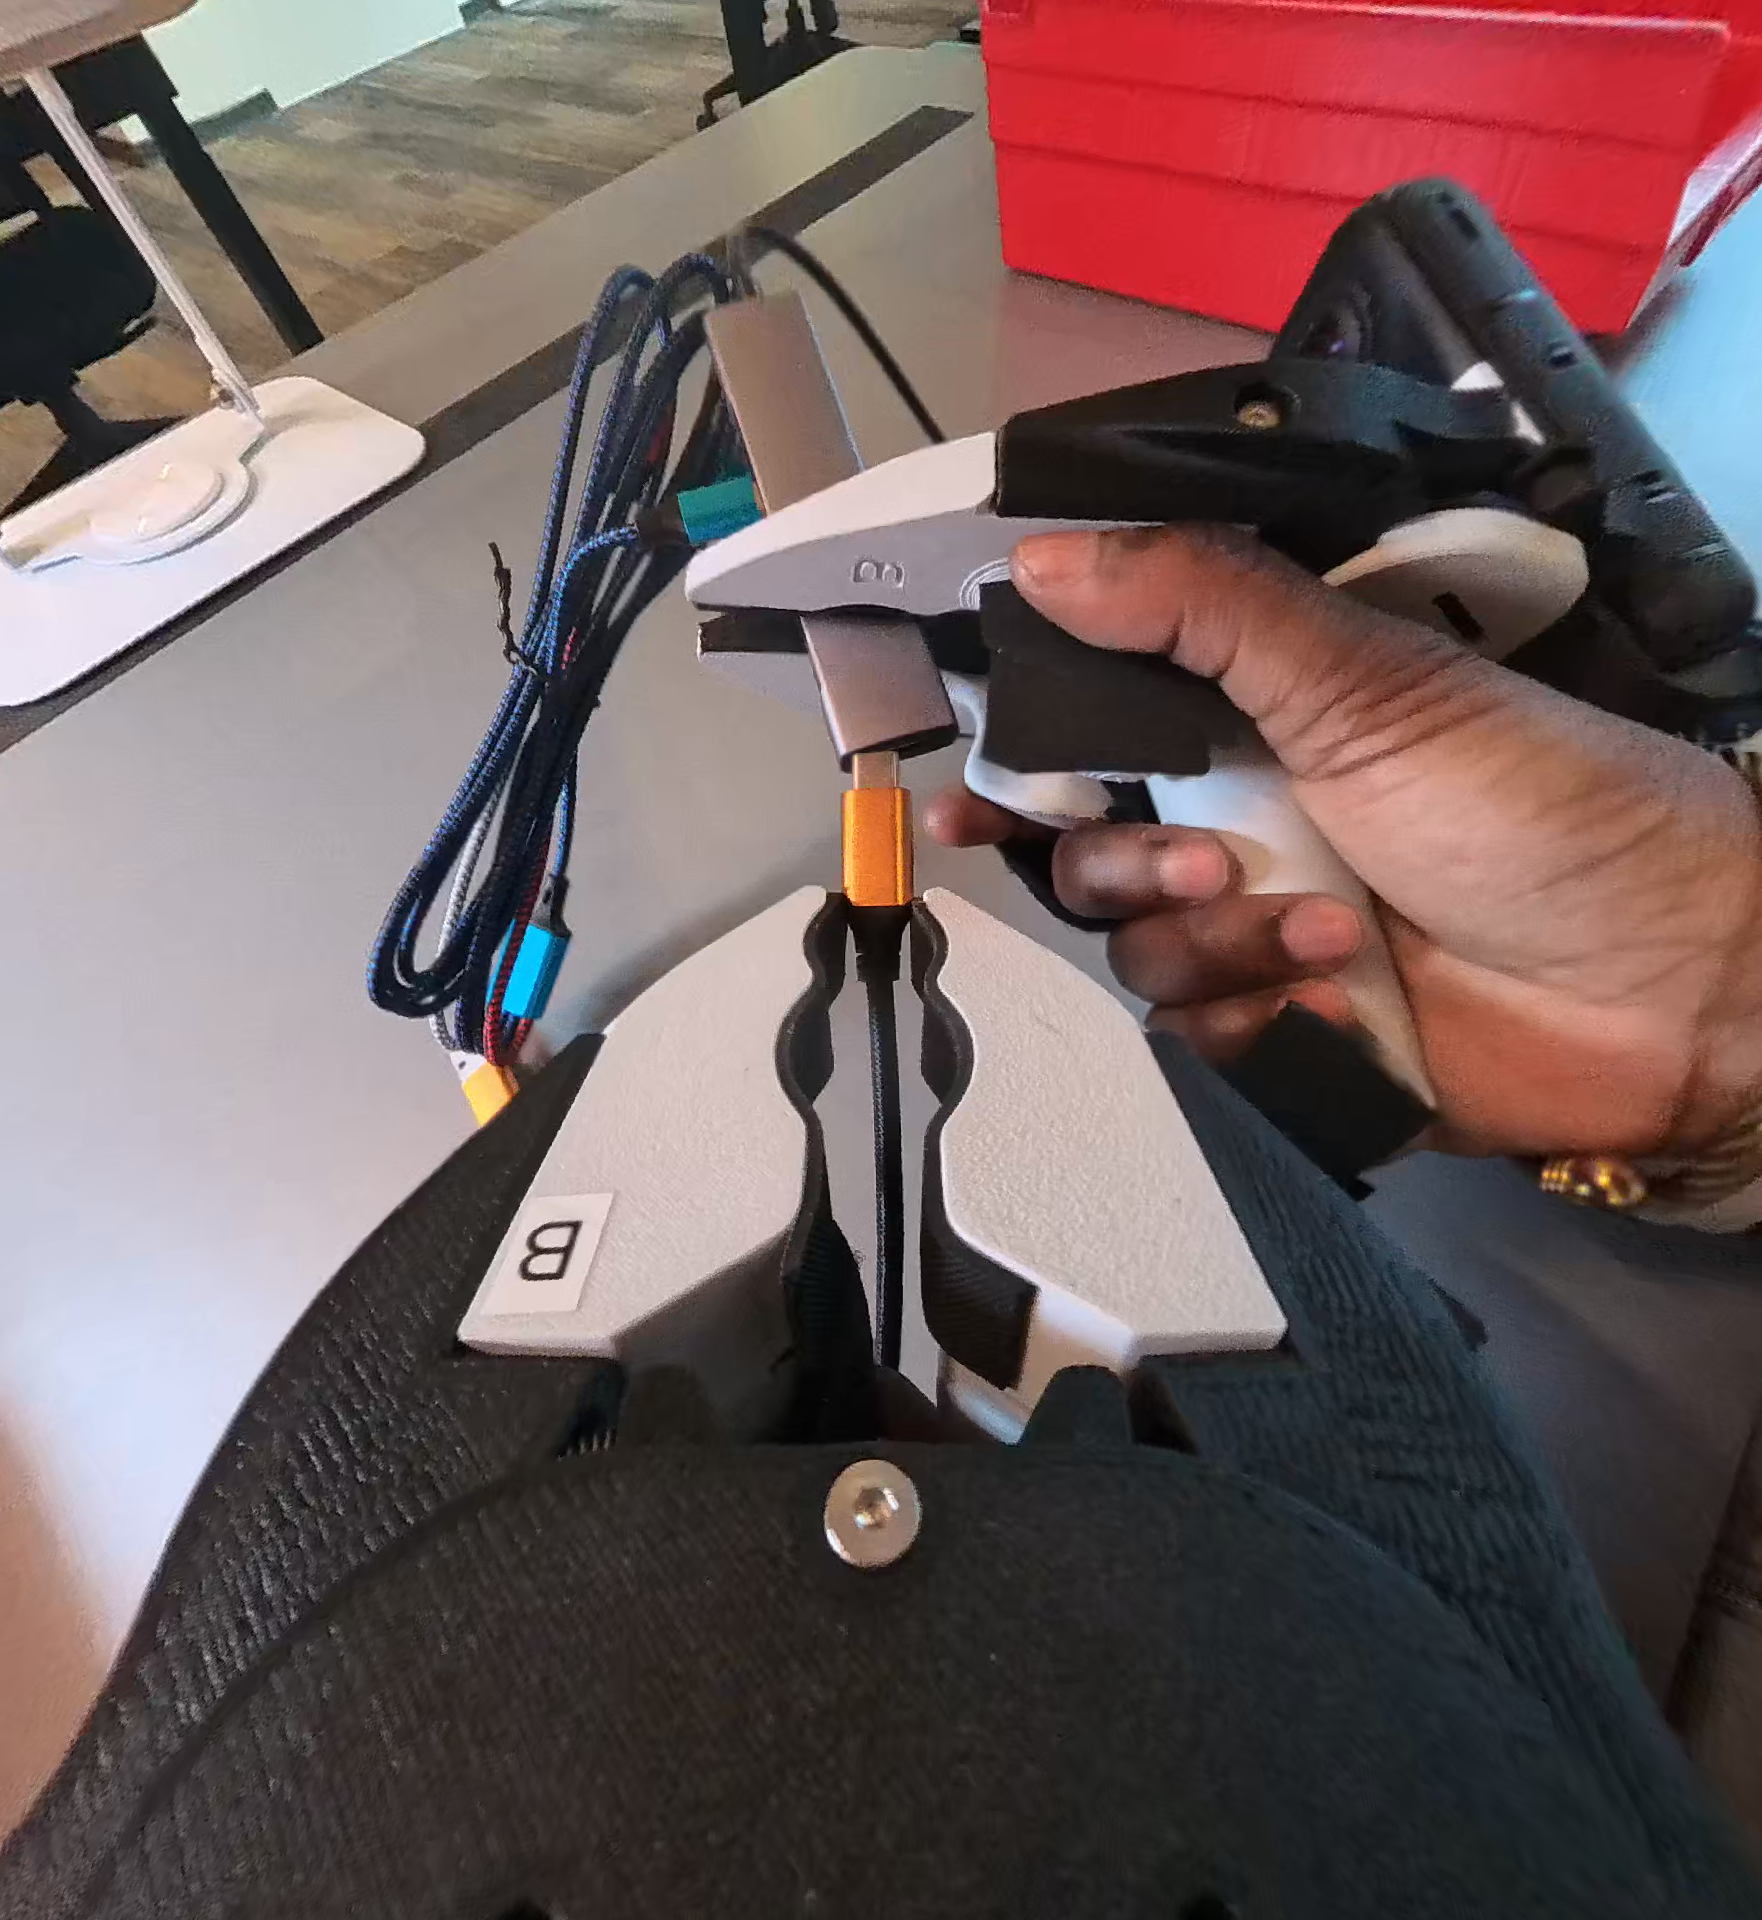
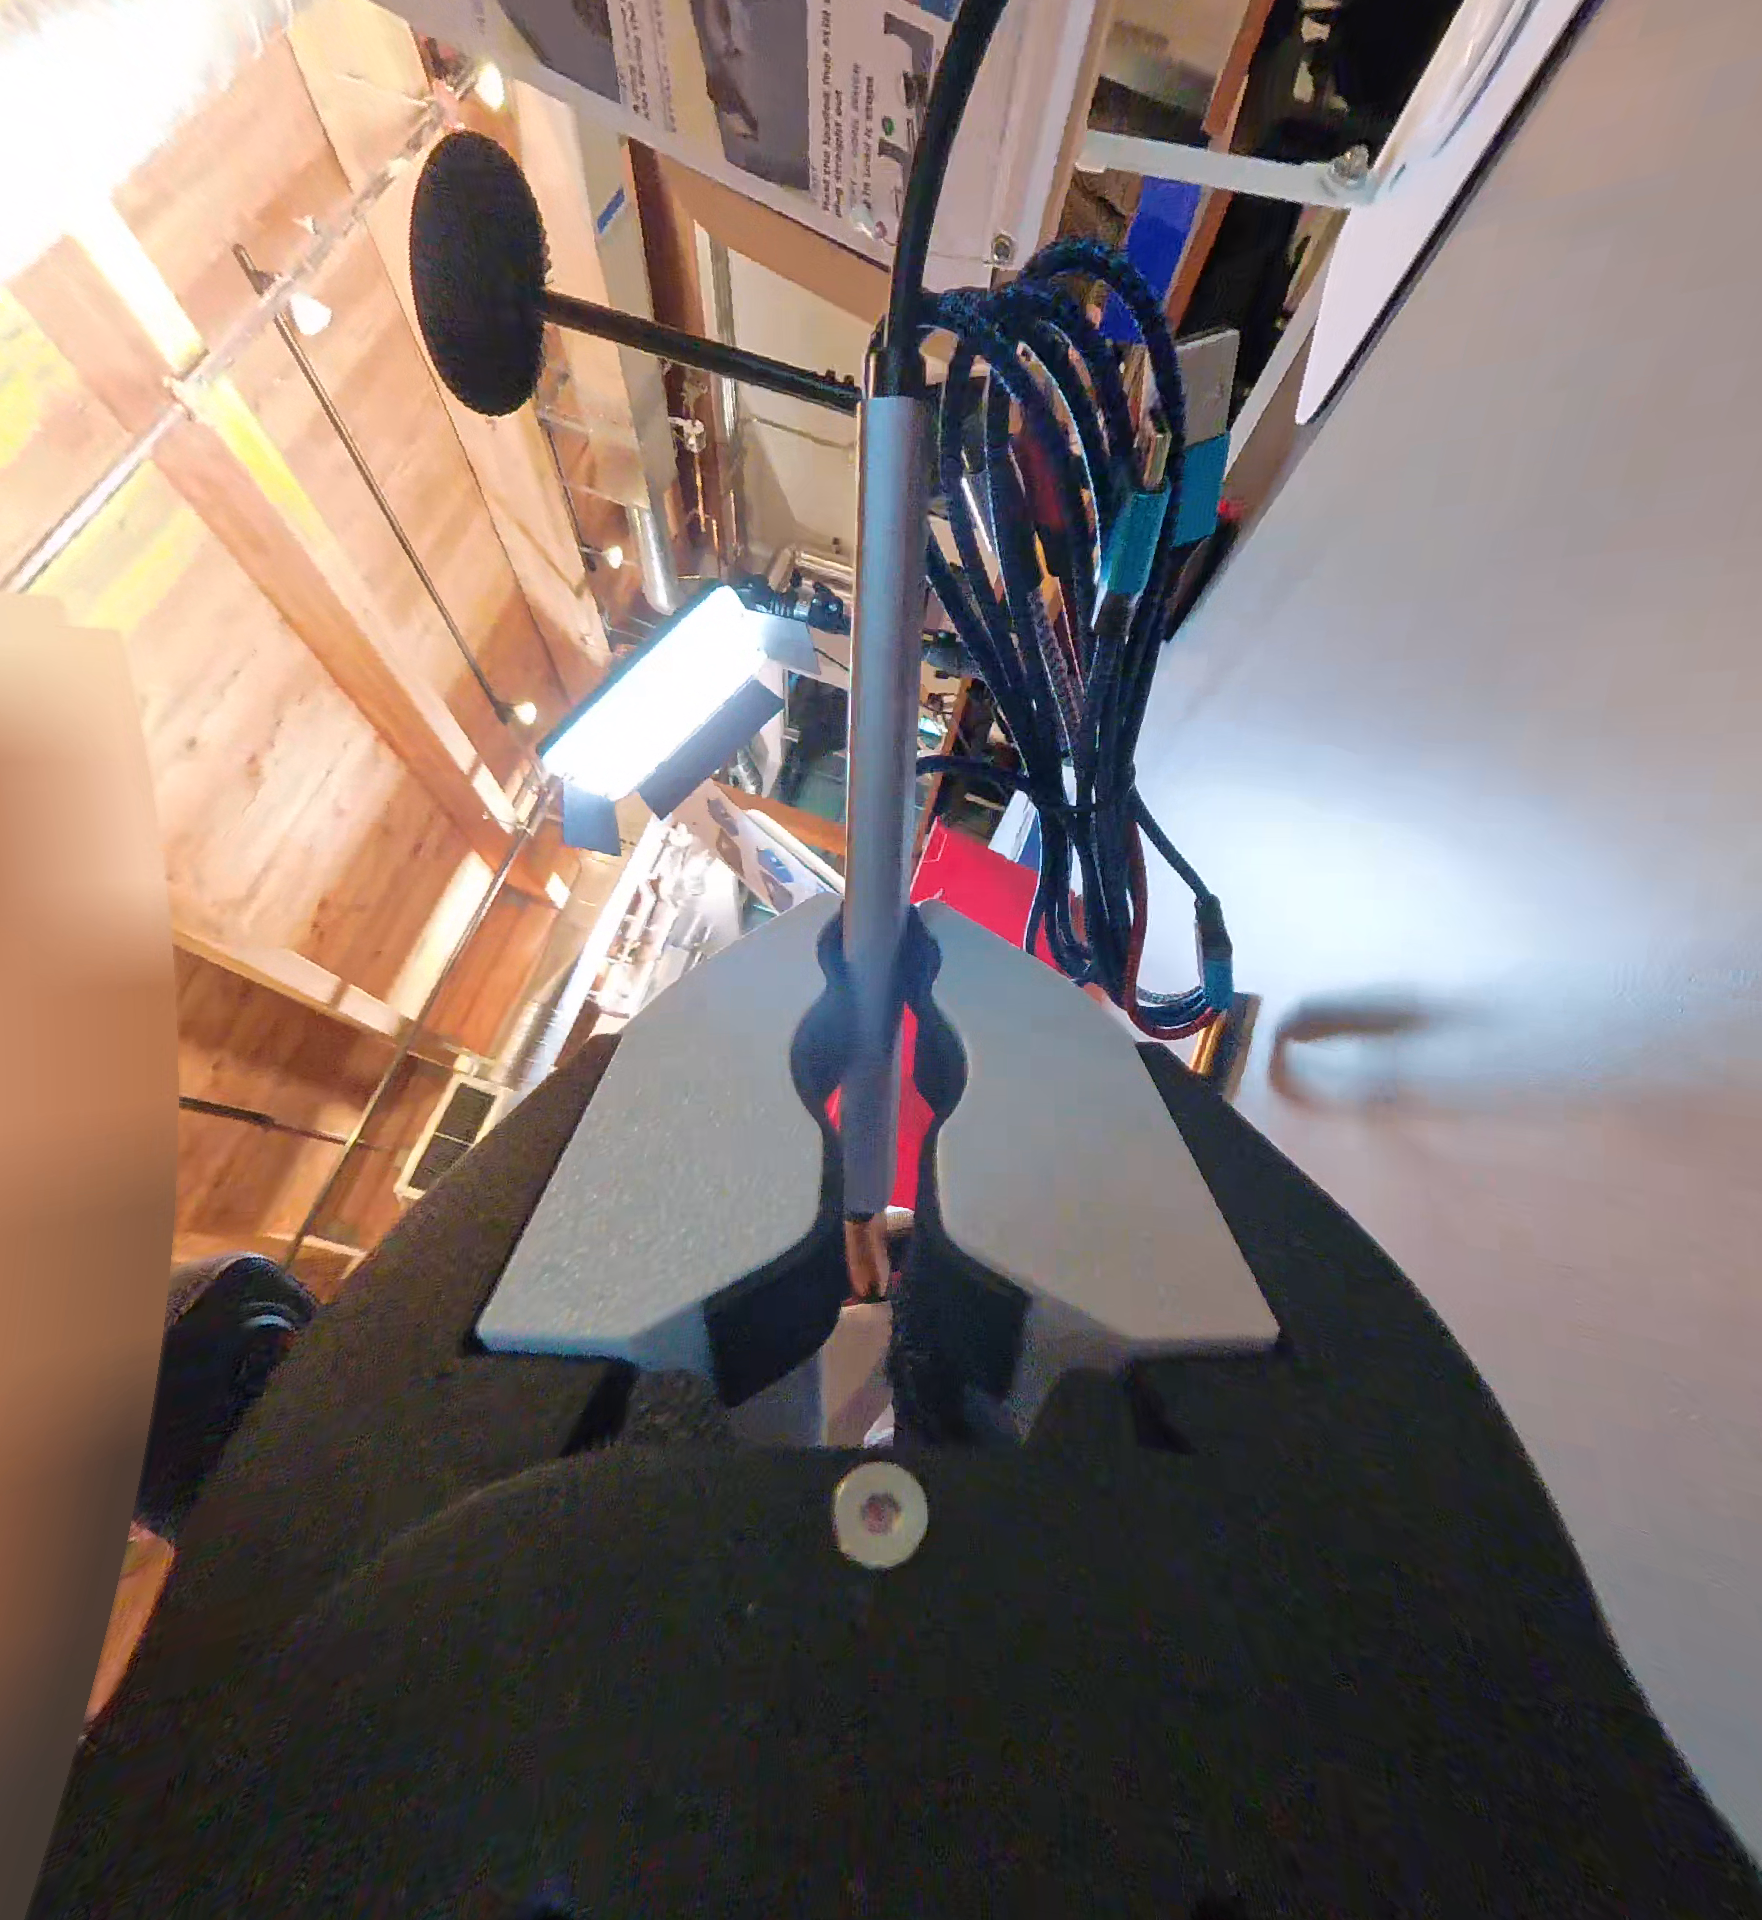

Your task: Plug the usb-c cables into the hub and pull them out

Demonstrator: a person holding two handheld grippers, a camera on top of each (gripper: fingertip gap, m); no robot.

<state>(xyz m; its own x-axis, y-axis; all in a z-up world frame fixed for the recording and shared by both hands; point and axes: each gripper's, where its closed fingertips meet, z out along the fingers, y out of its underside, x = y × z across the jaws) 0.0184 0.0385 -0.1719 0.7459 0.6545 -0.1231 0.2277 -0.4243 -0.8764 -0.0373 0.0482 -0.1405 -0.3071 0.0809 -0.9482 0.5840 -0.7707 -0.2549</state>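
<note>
In the left wrist view my left gripper (image 1: pixel 877 909) is shut on a black braided cable just behind its orange USB-C plug (image 1: pixel 877 847). The plug's metal tip sits at the near end port of the grey hub (image 1: pixel 877 686). My right gripper (image 1: pixel 752 623), held by a hand (image 1: pixel 1428 831), is shut on the hub and holds it above the table. In the right wrist view my right gripper (image 2: pixel 877 945) clamps the grey hub (image 2: pixel 887 675) edge-on, and the orange plug (image 2: pixel 869 1252) shows at the hub's near end. Other braided cables (image 1: pixel 544 665) hang from the hub's side.
A grey table (image 1: pixel 181 883) lies below. A white stand base (image 1: pixel 160 520) sits at the left. A red bin (image 1: pixel 1324 156) stands at the back right. Loose cable ends with blue (image 1: pixel 534 966) and orange plugs lie on the table by my left gripper. Spacing between my two grippers at the tips: around 6 centimetres.
</note>
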